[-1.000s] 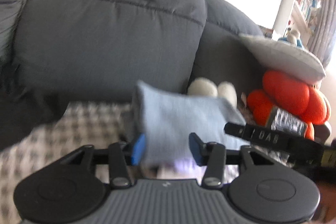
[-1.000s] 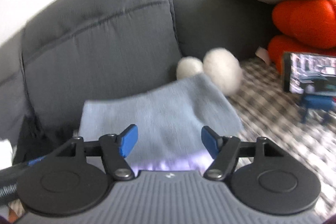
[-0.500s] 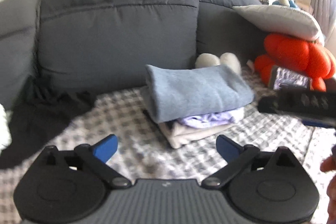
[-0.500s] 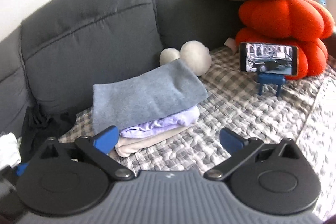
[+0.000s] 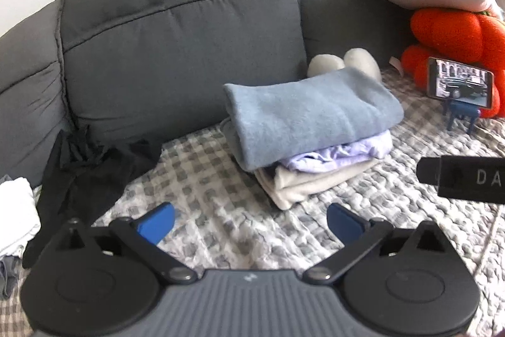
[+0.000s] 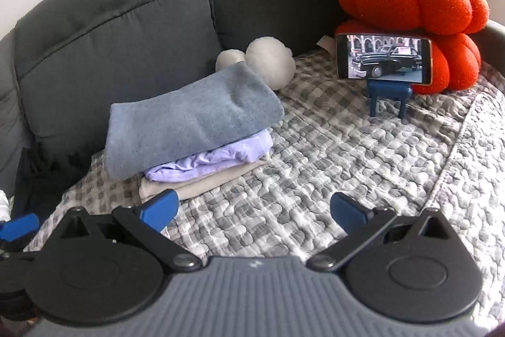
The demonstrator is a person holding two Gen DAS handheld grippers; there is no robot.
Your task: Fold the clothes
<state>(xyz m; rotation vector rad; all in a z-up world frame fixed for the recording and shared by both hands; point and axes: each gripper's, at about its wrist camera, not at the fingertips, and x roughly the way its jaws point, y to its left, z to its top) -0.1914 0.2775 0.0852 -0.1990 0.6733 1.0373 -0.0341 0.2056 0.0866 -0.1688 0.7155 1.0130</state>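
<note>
Left wrist view: the left gripper (image 5: 249, 218) has its jaws spread wide with nothing between them, over the checked sofa cover (image 5: 221, 210). Beyond it, apart from the fingertips, a folded stack stands toward the cover's back edge: a blue-grey towel (image 5: 312, 112) on a lilac garment (image 5: 341, 155) on a cream one (image 5: 312, 183). Right wrist view: the right gripper (image 6: 254, 209) is likewise wide apart and empty, the stack just beyond its left fingertip. A black garment (image 5: 91, 172) lies crumpled at the cover's left edge.

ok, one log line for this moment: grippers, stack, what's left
left gripper open, empty | right gripper open, empty | blue towel tops folded stack | black garment unfolded
</note>
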